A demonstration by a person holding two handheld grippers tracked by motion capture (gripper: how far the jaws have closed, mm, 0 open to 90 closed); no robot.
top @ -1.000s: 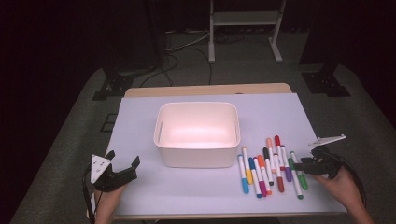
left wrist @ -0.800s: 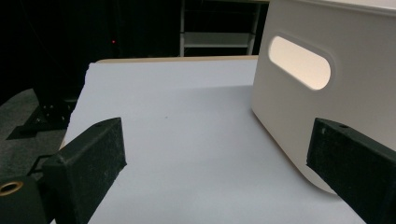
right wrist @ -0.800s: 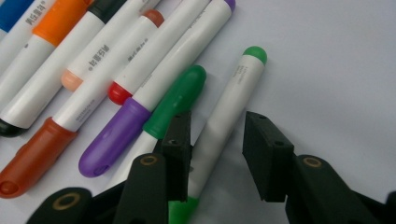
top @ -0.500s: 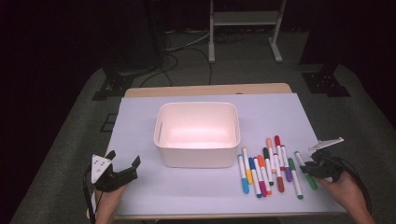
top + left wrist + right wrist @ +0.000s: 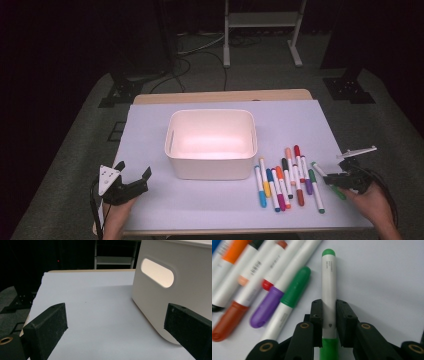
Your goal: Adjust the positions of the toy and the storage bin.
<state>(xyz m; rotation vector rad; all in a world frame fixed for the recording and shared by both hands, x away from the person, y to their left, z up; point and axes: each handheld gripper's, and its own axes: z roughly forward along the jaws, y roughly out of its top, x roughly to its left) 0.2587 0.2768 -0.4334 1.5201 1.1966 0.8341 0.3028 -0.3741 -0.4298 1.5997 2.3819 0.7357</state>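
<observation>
A white-barrelled green marker [image 5: 328, 277] lies on the pale sheet at the right end of a row of markers [image 5: 285, 180]. My right gripper [image 5: 329, 307] has just been closing and is now shut on this marker's barrel, with both pads pressed against it. From above, that gripper [image 5: 331, 179] sits low at the table's front right with the green marker [image 5: 319, 169] poking out to its left. My left gripper [image 5: 133, 170] rests at the front left, open, with nothing between its fingers. A white bin [image 5: 210, 165] stands in the middle.
In the left gripper view the bin [image 5: 185, 290] with its handle slot stands close on the right, past the open left gripper [image 5: 115, 322]. Several other markers, purple [image 5: 265, 307], green and red-brown among them, lie just left of the held one. The table's front edge is near both hands.
The right gripper's jaws have closed onto the green marker; the hand shifted slightly toward the front edge. The left gripper has not moved.
</observation>
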